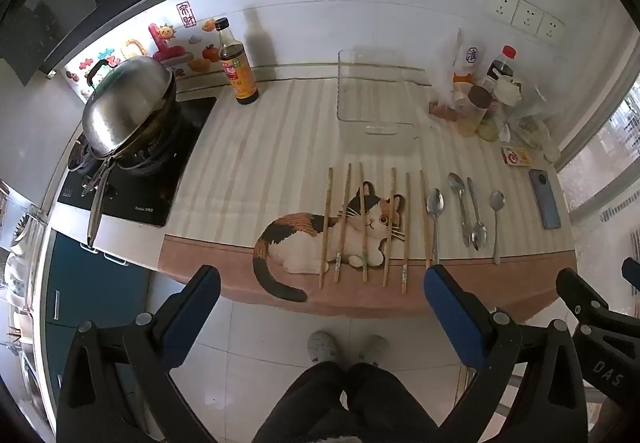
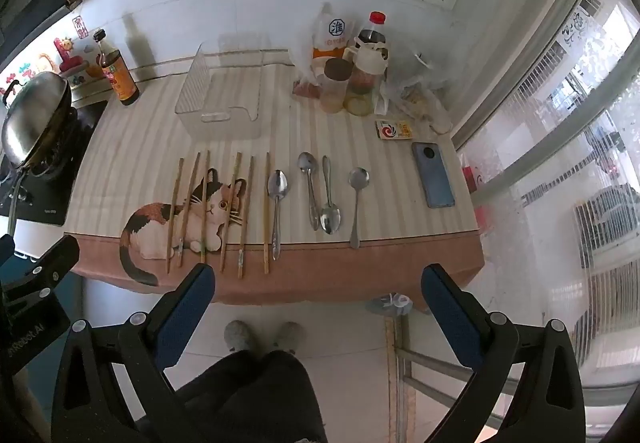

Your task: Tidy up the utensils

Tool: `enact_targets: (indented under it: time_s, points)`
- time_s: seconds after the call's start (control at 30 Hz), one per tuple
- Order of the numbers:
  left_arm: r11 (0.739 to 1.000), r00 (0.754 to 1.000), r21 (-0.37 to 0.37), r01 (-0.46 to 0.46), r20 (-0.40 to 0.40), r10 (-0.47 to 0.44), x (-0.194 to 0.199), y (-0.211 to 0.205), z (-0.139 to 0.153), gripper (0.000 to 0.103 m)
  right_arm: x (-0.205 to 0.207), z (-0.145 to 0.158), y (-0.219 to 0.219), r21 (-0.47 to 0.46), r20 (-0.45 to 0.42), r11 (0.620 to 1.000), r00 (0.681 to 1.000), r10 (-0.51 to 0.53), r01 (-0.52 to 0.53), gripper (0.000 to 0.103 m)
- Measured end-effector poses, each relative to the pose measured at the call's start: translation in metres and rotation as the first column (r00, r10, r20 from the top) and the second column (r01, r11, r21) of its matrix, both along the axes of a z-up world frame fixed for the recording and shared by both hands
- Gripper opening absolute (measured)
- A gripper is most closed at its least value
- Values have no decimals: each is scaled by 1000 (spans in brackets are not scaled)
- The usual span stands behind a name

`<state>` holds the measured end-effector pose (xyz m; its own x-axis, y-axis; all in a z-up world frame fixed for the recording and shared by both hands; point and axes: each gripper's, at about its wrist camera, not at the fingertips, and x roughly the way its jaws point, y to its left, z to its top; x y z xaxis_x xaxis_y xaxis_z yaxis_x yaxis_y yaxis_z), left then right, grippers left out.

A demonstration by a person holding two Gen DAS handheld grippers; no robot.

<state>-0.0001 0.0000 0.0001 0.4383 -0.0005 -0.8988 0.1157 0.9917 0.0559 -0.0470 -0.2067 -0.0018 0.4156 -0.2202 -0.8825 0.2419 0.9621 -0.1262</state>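
Chopsticks (image 2: 224,211) lie left of the spoons (image 2: 320,195), clear bin (image 2: 224,103) behind them.

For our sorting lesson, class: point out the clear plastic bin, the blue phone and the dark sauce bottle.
clear plastic bin (image 2: 218,117), right wrist view, front handle lip.
blue phone (image 2: 434,175), right wrist view, middle of its back.
dark sauce bottle (image 1: 239,73), left wrist view, label.

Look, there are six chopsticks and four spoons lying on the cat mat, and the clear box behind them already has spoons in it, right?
Not quite. The clear box is empty, as the right wrist view shows. The six chopsticks and four spoons do lie on the cat mat in front of it.
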Motion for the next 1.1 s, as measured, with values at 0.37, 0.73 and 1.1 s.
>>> enact_targets:
  time_s: [0.37,0.73,1.1]
  points:
    - [1000,1000,8,2,-2,-2,1,-4,1,103,6,4,0,20,3,1000,1000,4,-4,103]
    - [1000,1000,8,3,2,-3,2,-6,2,103,-1,2,4,29,16,1000,1000,11,-11,103]
    - [1000,1000,5,3,4,-3,3,-6,6,103,-4,3,5,31,17,999,1000,11,-11,103]
